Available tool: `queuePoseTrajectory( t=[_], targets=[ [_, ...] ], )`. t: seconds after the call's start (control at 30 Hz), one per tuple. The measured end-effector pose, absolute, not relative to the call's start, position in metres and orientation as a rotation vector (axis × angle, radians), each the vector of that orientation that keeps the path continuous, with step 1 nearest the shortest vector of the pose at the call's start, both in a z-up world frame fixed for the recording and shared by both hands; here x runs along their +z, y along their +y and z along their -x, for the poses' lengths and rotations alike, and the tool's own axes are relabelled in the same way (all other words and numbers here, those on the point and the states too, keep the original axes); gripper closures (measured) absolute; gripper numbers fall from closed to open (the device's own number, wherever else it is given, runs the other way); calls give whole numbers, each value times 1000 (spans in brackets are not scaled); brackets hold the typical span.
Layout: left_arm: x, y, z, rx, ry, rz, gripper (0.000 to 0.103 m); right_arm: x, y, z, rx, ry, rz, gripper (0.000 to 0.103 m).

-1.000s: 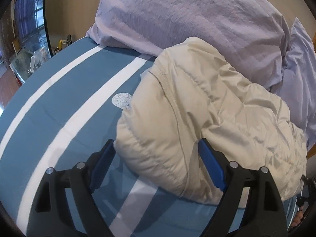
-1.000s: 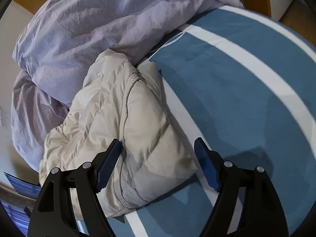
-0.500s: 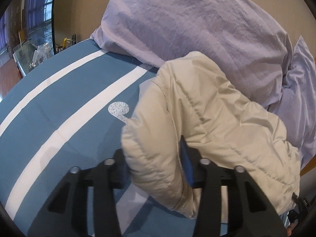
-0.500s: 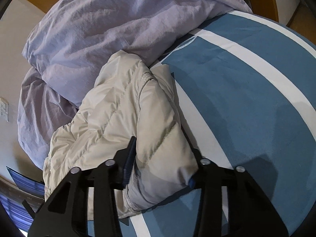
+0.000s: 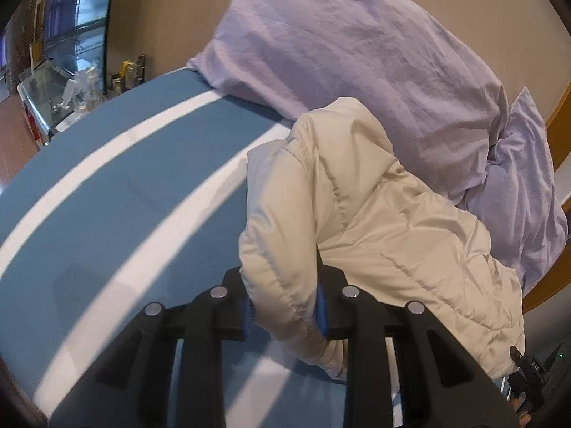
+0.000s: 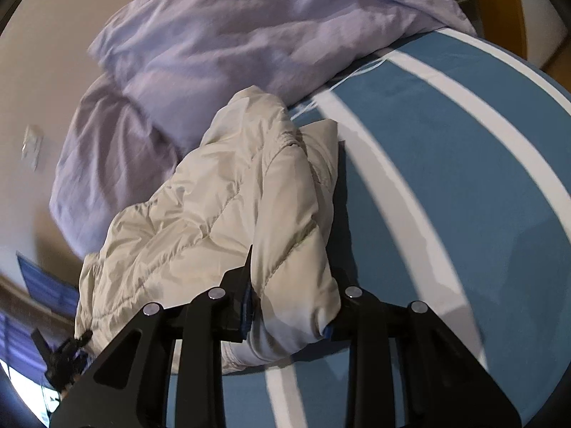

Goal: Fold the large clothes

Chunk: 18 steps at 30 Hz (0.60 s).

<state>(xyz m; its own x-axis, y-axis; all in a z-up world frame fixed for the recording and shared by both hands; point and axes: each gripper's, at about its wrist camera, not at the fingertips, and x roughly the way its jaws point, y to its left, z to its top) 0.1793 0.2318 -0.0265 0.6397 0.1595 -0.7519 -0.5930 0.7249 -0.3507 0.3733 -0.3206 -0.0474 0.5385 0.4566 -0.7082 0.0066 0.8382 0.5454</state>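
A cream padded jacket [image 5: 385, 221] lies bunched on a blue bed with white stripes [image 5: 125, 192], leaning against lilac pillows. My left gripper [image 5: 284, 312] is shut on a thick fold at the jacket's near edge. In the right wrist view the same jacket [image 6: 228, 214] is pinched at another near corner by my right gripper [image 6: 289, 315], also shut on padded fabric. The gripped folds are raised off the bed [image 6: 464, 196]. The blue pads are mostly hidden by cloth.
Two lilac pillows [image 5: 357, 57] are piled against the beige wall behind the jacket, also in the right wrist view [image 6: 249, 35]. A wooden bed frame [image 5: 556, 114] runs at the right. A cluttered side table [image 5: 71, 89] stands past the far left bed edge.
Both grippers went from open around the jacket's edge to shut on its folds. The jacket's near edge has been lifted and drawn up off the bed.
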Motion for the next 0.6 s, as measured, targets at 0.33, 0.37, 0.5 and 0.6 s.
queuePoseTrajectory(
  t=[0.33, 0.37, 0.5, 0.6],
  targets=[
    [-24, 248, -118, 501, 769, 627, 75, -46, -297, -312, 368, 986, -433, 74],
    [-25, 249, -117, 505, 772, 631, 74, -45, -296, -311, 363, 983, -416, 74],
    [-27, 247, -115, 557, 778, 623, 62, -40, -295, -310, 326, 989, -378, 62],
    [-26, 247, -114, 559, 769, 620, 43, -26, -293, -305, 250, 936, -284, 48]
  ],
)
